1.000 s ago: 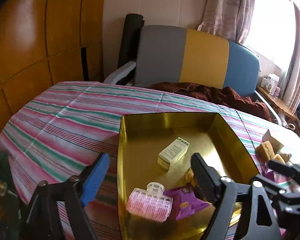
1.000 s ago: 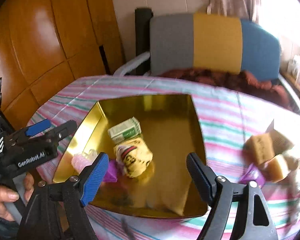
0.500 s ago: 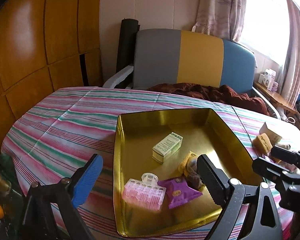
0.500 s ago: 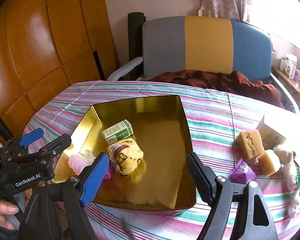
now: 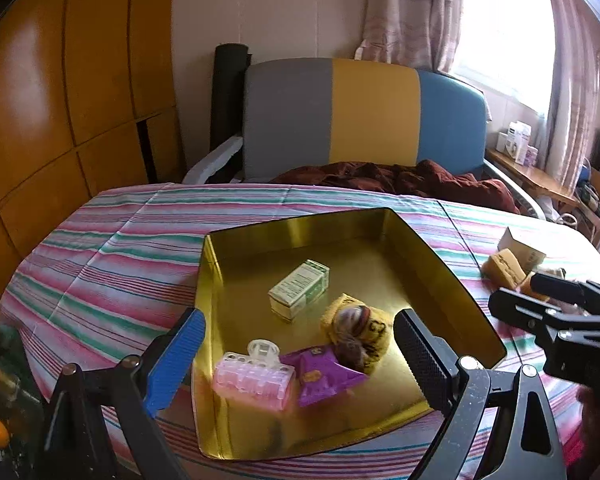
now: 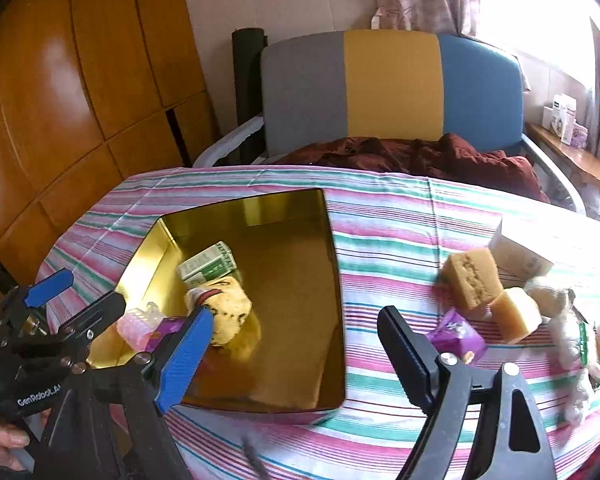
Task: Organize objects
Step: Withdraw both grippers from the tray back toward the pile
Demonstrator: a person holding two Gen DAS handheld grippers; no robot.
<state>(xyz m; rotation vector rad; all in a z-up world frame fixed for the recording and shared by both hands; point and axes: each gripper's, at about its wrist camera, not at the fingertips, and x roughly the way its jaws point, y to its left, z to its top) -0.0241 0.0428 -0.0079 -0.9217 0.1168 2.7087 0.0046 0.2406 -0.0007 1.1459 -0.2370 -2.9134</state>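
A gold metal tray (image 5: 440,264) is being seen on the striped tablecloth (image 5: 112,264), and four things are already lying in it: a green-and-white carton (image 5: 299,289), a yellow patterned pouch (image 5: 358,330), a purple packet (image 5: 325,374) and a pink hair clip (image 5: 254,378). Compared with a second ago, both views are being taken from further back, so more of the tray and cloth is being shown, and the pouch is now being seen in the left wrist view beside the carton, where it was almost hidden behind the black finger before. The left gripper (image 5: 296,364) is being held released, its jaws having just been opening, with nothing pressed between the pads. The right gripper (image 6: 290,354) is likewise being held released over the tray's right rim, its jaws having just been opening further, and nothing is being grasped. From this it is being judged that a drop into the tray is finished and the next item is being sought. Still outside the tray, to its right, are lying two tan sponge blocks (image 6: 474,282), a second purple packet (image 6: 456,336), a white box (image 6: 518,250) and a small plush toy (image 6: 568,328); the purple packet is lying nearest the right gripper and is being judged the likely next pick
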